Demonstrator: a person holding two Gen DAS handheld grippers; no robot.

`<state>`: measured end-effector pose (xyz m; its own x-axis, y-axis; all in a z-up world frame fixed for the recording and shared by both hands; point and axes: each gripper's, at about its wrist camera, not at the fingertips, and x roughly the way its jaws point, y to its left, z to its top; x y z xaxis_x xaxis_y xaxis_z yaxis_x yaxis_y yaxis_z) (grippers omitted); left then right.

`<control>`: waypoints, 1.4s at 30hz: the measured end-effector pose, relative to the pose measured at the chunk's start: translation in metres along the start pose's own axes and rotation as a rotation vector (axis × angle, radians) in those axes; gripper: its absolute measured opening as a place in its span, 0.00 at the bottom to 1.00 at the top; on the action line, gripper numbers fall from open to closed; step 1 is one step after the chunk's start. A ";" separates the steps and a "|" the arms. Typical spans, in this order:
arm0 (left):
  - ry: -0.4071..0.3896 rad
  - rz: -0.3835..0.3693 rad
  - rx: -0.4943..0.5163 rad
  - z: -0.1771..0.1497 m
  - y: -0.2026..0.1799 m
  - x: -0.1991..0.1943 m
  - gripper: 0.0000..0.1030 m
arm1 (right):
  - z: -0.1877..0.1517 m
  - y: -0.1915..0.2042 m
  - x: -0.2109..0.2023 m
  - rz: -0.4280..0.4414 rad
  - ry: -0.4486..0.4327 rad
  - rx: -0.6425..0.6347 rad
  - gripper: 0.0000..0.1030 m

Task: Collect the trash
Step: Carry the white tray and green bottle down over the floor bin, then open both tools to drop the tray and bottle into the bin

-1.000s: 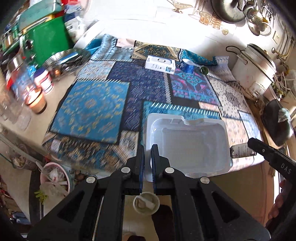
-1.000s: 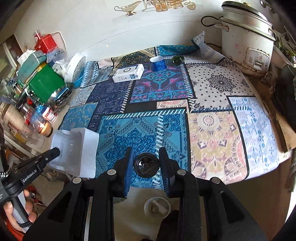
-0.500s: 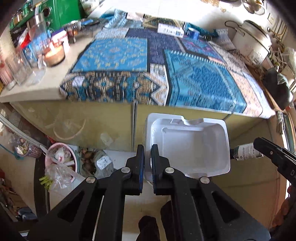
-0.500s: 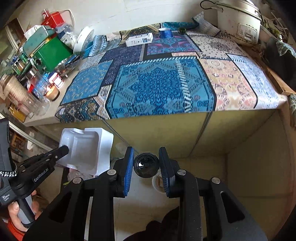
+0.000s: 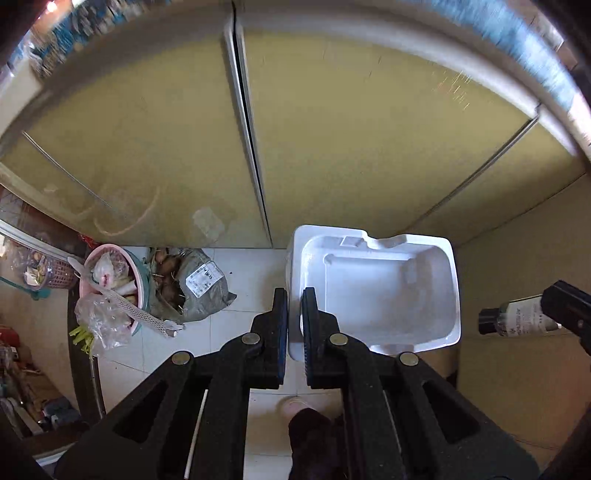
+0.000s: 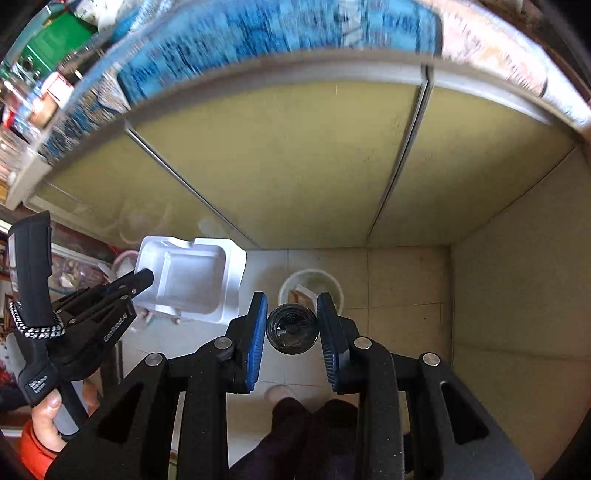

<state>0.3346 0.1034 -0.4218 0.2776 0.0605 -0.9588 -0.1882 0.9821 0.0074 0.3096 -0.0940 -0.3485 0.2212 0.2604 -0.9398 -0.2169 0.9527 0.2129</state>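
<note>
Left wrist view: the left gripper [image 5: 294, 325] points steeply down at a tiled floor [image 5: 243, 273] and pinches the near left wall of a white foam tray [image 5: 373, 291] between its 2 narrow-set jaws. The tray hangs in the air in front of yellow cabinet doors [image 5: 332, 147], hollow side facing the camera, long axis running left to right across the view, notched edge toward the doors. At the right edge the tip of the right gripper [image 5: 569, 310] holds a small bottle [image 5: 517, 317]; the bottle lies level, long axis left to right, dark cap pointing left toward the tray, a gap between them. On the floor at left stand a pink basket [image 5: 110, 280] stuffed with scraps and a grey bag [image 5: 195, 288] just beside it.

Right wrist view: the right gripper [image 6: 292, 328] clamps the bottle [image 6: 292, 328] between blue pads [image 6: 256, 332]. The bottle is seen end-on, long axis pointing away from the camera toward the floor. Below it, on the tiles, stands a round white bin [image 6: 310, 291]. At left the left gripper [image 6: 142, 278], held in a hand [image 6: 46, 421], grips the tray [image 6: 192, 280] by its left rim, open side up toward the camera. A blurred blue cloth [image 6: 258, 33] covers the counter above the doors.
</note>
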 end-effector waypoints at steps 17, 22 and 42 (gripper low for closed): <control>0.175 0.065 -0.083 -0.058 -0.002 0.253 0.06 | -0.011 -0.028 0.220 0.026 0.099 -0.020 0.25; 0.227 0.053 -0.059 -0.072 -0.015 0.287 0.07 | -0.010 -0.024 0.238 0.038 0.104 -0.035 0.25; 0.243 -0.075 -0.074 -0.059 -0.035 0.218 0.41 | 0.006 -0.027 0.182 0.062 0.128 -0.058 0.26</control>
<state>0.3458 0.0713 -0.6476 0.0603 -0.0650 -0.9961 -0.2470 0.9659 -0.0780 0.3618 -0.0710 -0.5240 0.0839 0.2929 -0.9525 -0.2818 0.9238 0.2592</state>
